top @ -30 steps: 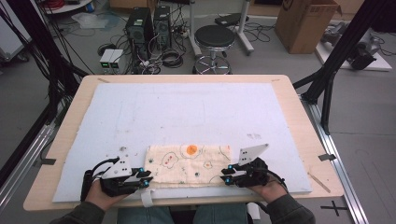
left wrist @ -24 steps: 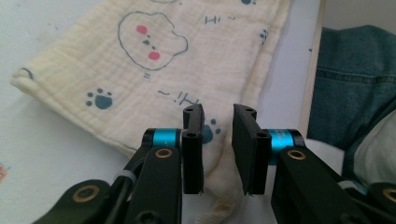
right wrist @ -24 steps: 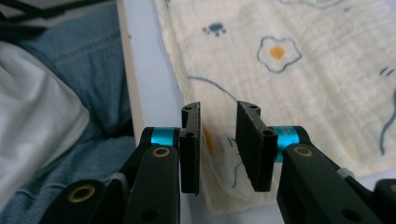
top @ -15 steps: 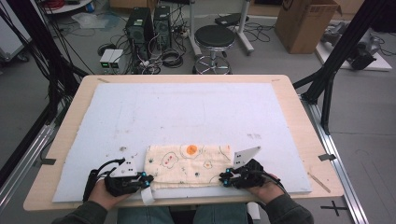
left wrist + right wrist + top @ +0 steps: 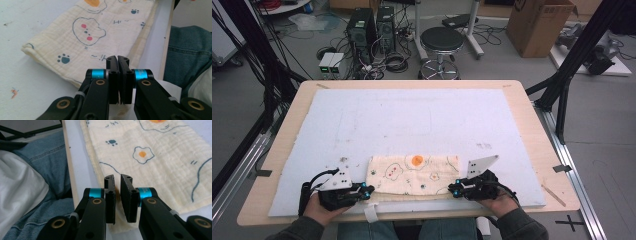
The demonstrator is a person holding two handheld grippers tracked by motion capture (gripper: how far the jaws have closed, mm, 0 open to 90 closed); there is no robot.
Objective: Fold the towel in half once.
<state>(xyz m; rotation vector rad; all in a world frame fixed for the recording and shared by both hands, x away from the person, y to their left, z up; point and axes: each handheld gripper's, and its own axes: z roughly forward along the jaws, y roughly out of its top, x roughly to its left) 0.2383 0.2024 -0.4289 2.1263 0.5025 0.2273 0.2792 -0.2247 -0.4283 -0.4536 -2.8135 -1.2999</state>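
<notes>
Two tongs sit at the near corners of a folded cloth (image 5: 413, 174) lying on the desk (image 5: 532, 130) by its near edge. Left tongs (image 5: 117, 61) are pressed shut, seemingly pinching the cloth's near hem; right tongs (image 5: 117, 181) stand slightly parted over the opposite corner. Probably a fold is starting: next, the right must close, then both lift together.

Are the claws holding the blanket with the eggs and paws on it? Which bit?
Yes. The left claw is shut on the near edge of the folded cloth at its left end. The right claw sits over the near edge at the other end, jaws slightly apart.
</notes>
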